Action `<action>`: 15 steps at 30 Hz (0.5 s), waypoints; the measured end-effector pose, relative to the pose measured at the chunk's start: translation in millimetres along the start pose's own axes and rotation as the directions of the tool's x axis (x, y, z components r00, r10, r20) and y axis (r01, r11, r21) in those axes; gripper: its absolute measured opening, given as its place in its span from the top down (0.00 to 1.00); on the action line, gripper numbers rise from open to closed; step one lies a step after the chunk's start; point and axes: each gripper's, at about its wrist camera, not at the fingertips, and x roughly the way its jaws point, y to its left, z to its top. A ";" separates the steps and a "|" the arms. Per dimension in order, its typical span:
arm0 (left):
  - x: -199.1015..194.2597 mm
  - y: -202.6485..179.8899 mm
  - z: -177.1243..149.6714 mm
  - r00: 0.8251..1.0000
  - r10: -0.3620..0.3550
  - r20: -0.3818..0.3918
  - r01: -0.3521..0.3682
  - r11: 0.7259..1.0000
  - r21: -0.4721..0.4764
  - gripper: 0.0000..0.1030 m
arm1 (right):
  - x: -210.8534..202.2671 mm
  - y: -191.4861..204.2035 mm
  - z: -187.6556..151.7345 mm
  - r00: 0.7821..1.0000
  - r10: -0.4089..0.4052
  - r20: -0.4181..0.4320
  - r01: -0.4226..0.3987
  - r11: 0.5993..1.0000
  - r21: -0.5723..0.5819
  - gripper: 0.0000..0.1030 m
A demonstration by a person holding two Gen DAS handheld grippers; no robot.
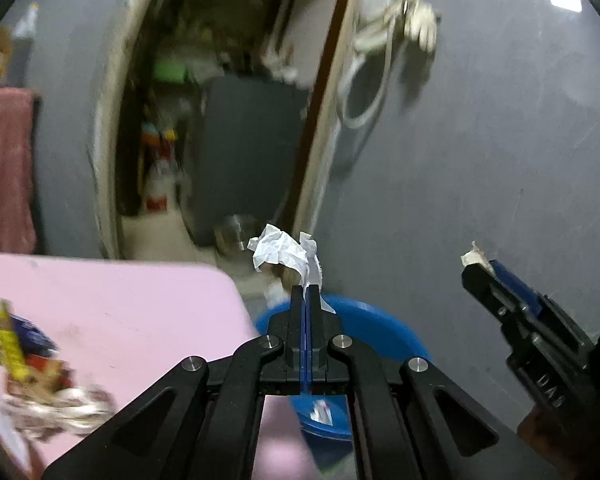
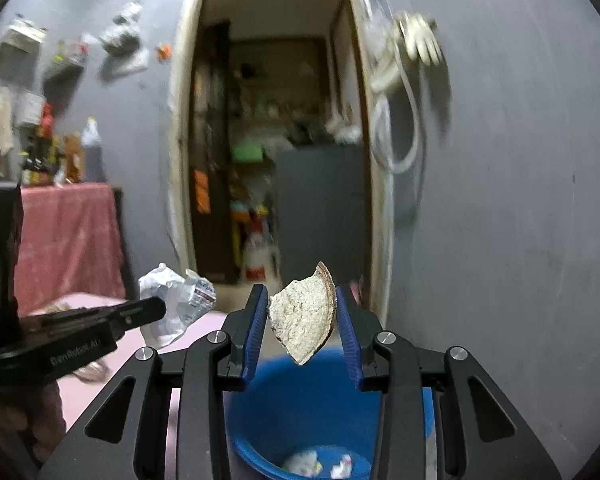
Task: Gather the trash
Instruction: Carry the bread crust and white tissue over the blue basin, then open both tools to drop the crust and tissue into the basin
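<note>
My left gripper (image 1: 305, 289) is shut on a crumpled white plastic wrapper (image 1: 286, 254), which sticks up past its tips above the blue bucket (image 1: 374, 326). From the right wrist that wrapper (image 2: 176, 302) hangs at the tip of the left gripper (image 2: 160, 309), over the pink table's edge. My right gripper (image 2: 302, 310) is shut on a curved beige shell-like scrap (image 2: 304, 314), held directly over the blue bucket (image 2: 296, 404). In the left wrist view the right gripper (image 1: 478, 266) is at the right with the scrap's tip (image 1: 473, 255) showing. Bits of white trash (image 2: 304, 462) lie in the bucket's bottom.
A pink table (image 1: 132, 312) at lower left carries a blurred heap of wrappers (image 1: 32, 364). Straight ahead, a doorway (image 2: 284, 152) opens into a cluttered room. White cable (image 2: 400, 92) hangs on the grey wall. A red-draped stand (image 2: 68, 236) with bottles is at left.
</note>
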 end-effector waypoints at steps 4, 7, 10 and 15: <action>39.9 -6.8 -6.1 0.993 -0.025 -0.116 0.024 1.000 -0.007 1.00 | 22.1 -19.7 -20.7 0.995 -0.021 -0.099 0.024 0.999 0.034 0.68; 59.5 -7.3 -12.6 0.983 -0.037 -0.182 0.034 0.999 -0.019 1.00 | 34.2 -29.7 -32.5 0.986 -0.016 -0.167 0.028 0.997 0.069 0.68; 72.4 -6.9 -18.9 0.969 -0.042 -0.242 0.036 0.999 -0.029 1.00 | 43.4 -35.3 -39.6 0.973 -0.014 -0.229 0.036 0.995 0.092 0.68; 90.2 -7.0 -27.3 0.945 -0.034 -0.326 0.026 0.999 -0.031 1.00 | 53.2 -38.8 -51.3 0.955 -0.016 -0.297 0.050 0.993 0.109 0.68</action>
